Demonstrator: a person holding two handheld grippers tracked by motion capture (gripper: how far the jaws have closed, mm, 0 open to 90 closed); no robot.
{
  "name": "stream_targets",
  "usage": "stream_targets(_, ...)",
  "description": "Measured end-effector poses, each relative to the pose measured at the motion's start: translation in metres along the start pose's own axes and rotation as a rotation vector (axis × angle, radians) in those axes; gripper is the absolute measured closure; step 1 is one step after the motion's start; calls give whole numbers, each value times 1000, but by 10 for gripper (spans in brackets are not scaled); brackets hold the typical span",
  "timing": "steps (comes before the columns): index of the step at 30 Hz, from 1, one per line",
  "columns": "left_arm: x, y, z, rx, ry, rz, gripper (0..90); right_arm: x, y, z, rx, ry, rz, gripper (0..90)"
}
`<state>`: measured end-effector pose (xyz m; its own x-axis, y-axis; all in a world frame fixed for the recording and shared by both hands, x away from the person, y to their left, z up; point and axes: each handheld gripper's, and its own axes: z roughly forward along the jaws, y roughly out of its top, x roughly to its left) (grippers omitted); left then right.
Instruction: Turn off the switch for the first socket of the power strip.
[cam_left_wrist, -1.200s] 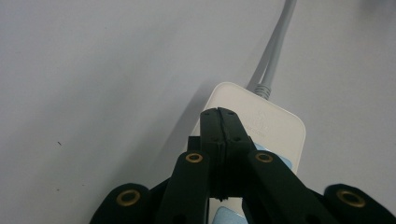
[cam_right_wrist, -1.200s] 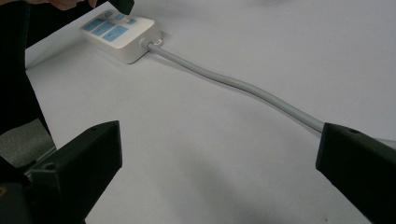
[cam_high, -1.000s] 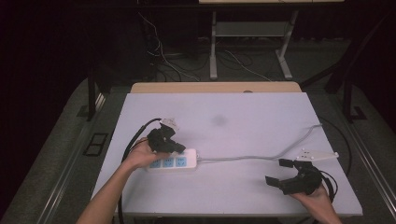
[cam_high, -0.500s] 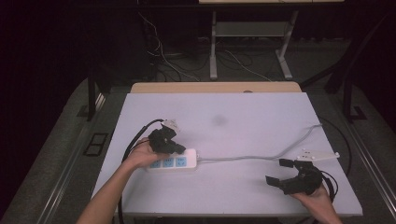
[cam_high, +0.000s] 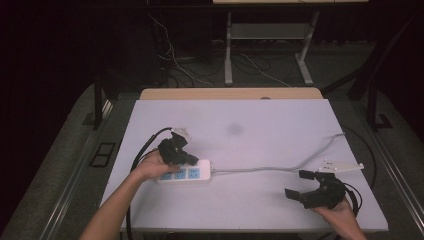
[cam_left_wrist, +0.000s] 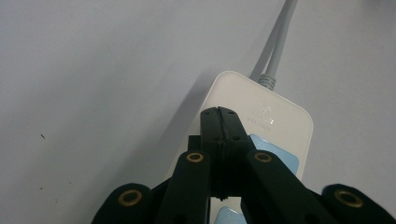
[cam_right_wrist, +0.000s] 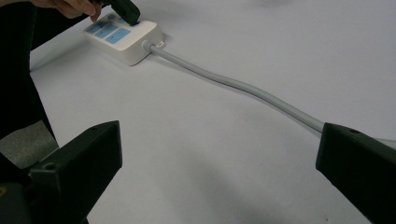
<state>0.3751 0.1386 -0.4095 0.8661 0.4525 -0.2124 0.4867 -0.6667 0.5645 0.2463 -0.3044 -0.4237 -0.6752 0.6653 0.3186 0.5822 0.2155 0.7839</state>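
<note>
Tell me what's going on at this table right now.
A person is working on a white power strip with a handheld gripper in each hand. The left gripper has its jaws shut together, with the tips down on the top of the strip near its cable end, as if pressing there. The right gripper sits open near the table's front right corner, holding nothing. The strip's grey cable runs across the table toward it.

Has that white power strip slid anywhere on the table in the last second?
No. The power strip lies at the same spot near the table's left front edge, with the shut left gripper on top of it as before.
</note>
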Motion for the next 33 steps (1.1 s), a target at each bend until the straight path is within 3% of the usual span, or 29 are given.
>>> stream_targets(16,-2,3,0,16,13,-17,897,-1,0,0,-1,-8,3,2)
stream_targets(19,-3,3,0,15,18,-3,895,-1,0,-1,-3,-15,1,2)
stream_targets(22,-3,4,-4,-18,18,-6,894,-1,1,-2,-8,-21,4,2)
stream_targets(33,-7,5,-9,-35,36,19,893,-2,1,-1,-8,-25,7,2)
